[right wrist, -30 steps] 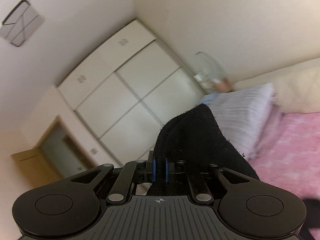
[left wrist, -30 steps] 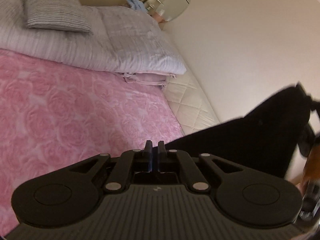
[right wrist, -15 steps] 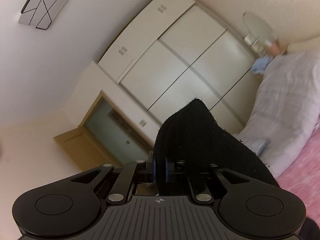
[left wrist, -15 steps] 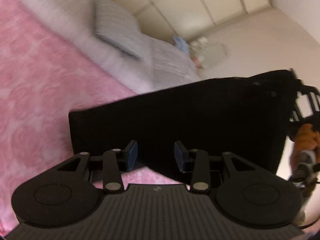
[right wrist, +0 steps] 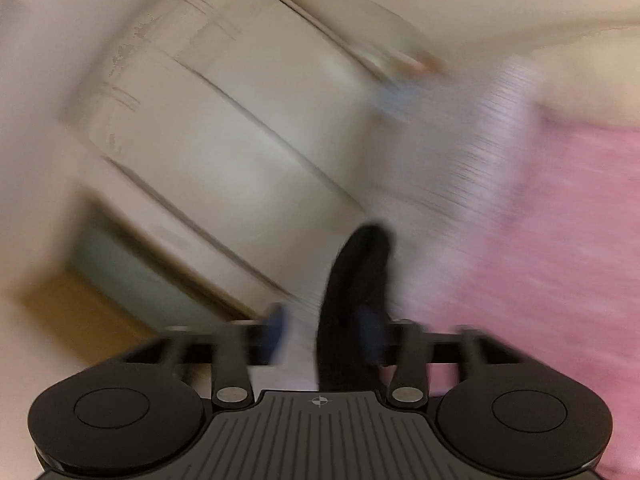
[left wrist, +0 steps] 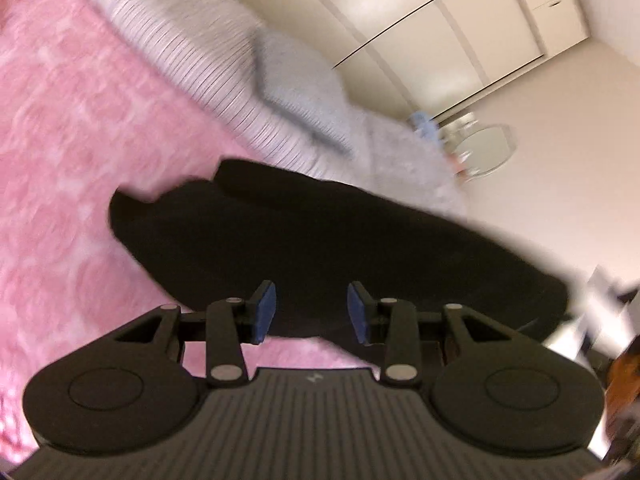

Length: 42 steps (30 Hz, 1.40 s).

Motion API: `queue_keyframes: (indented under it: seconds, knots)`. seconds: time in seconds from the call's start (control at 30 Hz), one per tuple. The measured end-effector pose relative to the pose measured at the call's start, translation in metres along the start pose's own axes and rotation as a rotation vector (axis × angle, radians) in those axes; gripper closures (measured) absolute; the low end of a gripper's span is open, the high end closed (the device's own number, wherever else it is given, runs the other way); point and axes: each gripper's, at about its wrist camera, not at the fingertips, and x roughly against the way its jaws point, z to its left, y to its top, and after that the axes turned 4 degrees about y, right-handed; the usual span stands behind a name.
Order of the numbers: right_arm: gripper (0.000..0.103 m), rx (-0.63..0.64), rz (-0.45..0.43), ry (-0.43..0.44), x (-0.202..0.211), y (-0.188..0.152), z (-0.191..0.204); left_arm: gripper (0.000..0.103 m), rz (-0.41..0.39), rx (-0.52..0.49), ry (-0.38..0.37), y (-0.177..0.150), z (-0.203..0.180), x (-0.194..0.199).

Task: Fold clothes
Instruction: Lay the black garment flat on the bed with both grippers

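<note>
A black garment (left wrist: 320,240) stretches across the left wrist view over the pink floral bedspread (left wrist: 72,128). My left gripper (left wrist: 311,311) is open, with the cloth just ahead of its blue pads and nothing between them. In the blurred right wrist view my right gripper (right wrist: 324,330) is open, and a fold of the black garment (right wrist: 356,280) stands between its parted fingers, close to the right pad.
A grey striped duvet (left wrist: 224,72) and pillow lie at the head of the bed. White wardrobe doors (left wrist: 420,32) and a round mirror (left wrist: 486,150) stand behind. The right wrist view shows the wardrobe (right wrist: 208,128) and a doorway (right wrist: 120,272).
Both grippers have opened: the left let go of the black garment first, the right just now. The garment has dropped toward the bed. Both cameras swing quickly.
</note>
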Motion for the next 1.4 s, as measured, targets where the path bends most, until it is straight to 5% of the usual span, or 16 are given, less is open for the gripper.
queue_keyframes:
  seconds: [0.13, 0.3, 0.47, 0.6, 0.7, 0.77, 1.0, 1.13, 1.17, 1.27, 1.4]
  knots:
    - [0.05, -0.149, 0.137, -0.169, 0.018, 0.02, -0.124, 0.07, 0.099, 0.004, 0.095, -0.055, -0.008, -0.028]
    - [0.05, -0.092, 0.239, -0.267, 0.037, 0.041, -0.22, 0.07, 0.215, -0.016, 0.144, -0.136, -0.032, -0.064]
    - [0.05, 0.011, 0.401, -0.28, 0.049, -0.017, -0.304, 0.069, 0.318, -0.016, 0.172, -0.203, -0.039, -0.099]
    - [0.05, -0.123, 0.52, -0.225, 0.015, -0.057, -0.372, 0.068, 0.371, 0.024, 0.195, -0.237, -0.027, -0.117]
    - [0.05, -0.203, 0.528, -0.18, -0.012, -0.084, -0.414, 0.068, 0.382, 0.073, 0.215, -0.252, -0.011, -0.136]
    - [0.05, -0.125, 0.526, -0.123, -0.033, -0.098, -0.424, 0.068, 0.379, 0.078, 0.233, -0.257, 0.0, -0.149]
    - [0.05, 0.736, 0.586, 0.027, -0.098, -0.16, -0.393, 0.068, 0.355, 0.049, 0.292, -0.253, 0.036, -0.182]
    - [0.05, 1.01, 0.551, 0.044, -0.121, -0.191, -0.392, 0.068, 0.328, 0.047, 0.31, -0.244, 0.053, -0.191]
    - [0.05, 1.048, 0.538, 0.053, -0.125, -0.197, -0.393, 0.069, 0.324, 0.048, 0.313, -0.242, 0.057, -0.192]
    - [0.088, 1.026, 0.542, 0.133, -0.129, -0.202, -0.392, 0.07, 0.308, 0.054, 0.317, -0.235, 0.065, -0.191]
    - [0.095, 0.741, 0.613, 0.225, -0.108, -0.192, -0.378, 0.07, 0.276, 0.058, 0.317, -0.229, 0.073, -0.172]
